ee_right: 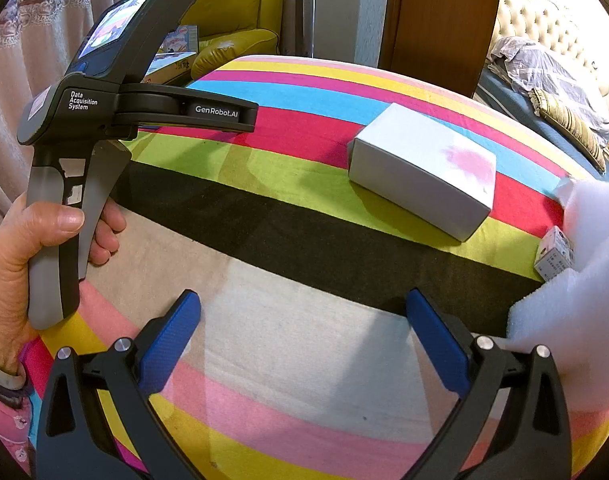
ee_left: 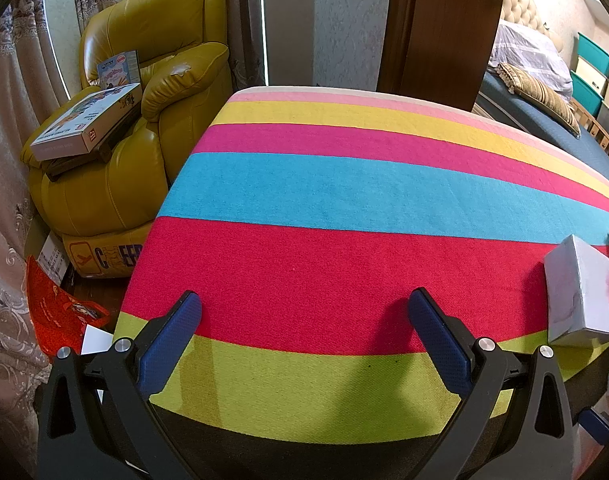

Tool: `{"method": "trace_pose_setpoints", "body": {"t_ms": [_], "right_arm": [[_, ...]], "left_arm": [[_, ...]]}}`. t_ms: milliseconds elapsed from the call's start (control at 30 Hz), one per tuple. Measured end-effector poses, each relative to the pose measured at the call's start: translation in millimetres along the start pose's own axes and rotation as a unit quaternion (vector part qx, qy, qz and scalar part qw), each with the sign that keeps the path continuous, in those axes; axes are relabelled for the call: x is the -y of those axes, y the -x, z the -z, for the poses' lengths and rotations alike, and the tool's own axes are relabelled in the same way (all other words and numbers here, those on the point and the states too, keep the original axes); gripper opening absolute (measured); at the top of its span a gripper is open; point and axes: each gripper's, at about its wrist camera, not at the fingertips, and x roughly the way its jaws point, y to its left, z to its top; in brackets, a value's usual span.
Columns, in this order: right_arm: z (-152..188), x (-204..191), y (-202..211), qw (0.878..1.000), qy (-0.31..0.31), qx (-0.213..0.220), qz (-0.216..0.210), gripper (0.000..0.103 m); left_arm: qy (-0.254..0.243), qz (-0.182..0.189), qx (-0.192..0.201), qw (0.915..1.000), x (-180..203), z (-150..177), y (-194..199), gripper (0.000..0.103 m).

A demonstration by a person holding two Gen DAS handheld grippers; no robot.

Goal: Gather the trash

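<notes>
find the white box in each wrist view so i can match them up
Left wrist: the white box sits at the far right edge, on the red stripe, right of the open left gripper.
Right wrist: upper right of centre, beyond the open right gripper.
Shared landmark: the striped cloth beneath it.

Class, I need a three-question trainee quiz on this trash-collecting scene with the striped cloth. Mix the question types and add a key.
1. True or false: the right gripper is shut on the white box.
2. Which lies nearest the right gripper's fingers? A) white foam piece B) yellow armchair C) striped cushion
3. Fill in: the left gripper hovers over the ____ cloth, holding nothing.

Key: 1 false; 2 A; 3 striped.
</notes>
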Motion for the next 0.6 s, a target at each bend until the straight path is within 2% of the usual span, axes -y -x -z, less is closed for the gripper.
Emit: {"method": "trace_pose_setpoints", "body": {"t_ms": [600], "right_arm": [[3.1, 0.7, 1.3, 1.0, 0.0, 0.0, 0.0, 0.1]], "left_arm": [[0.0, 0.0, 0.0, 1.0, 0.3, 0.1, 0.1, 0.097]]}}
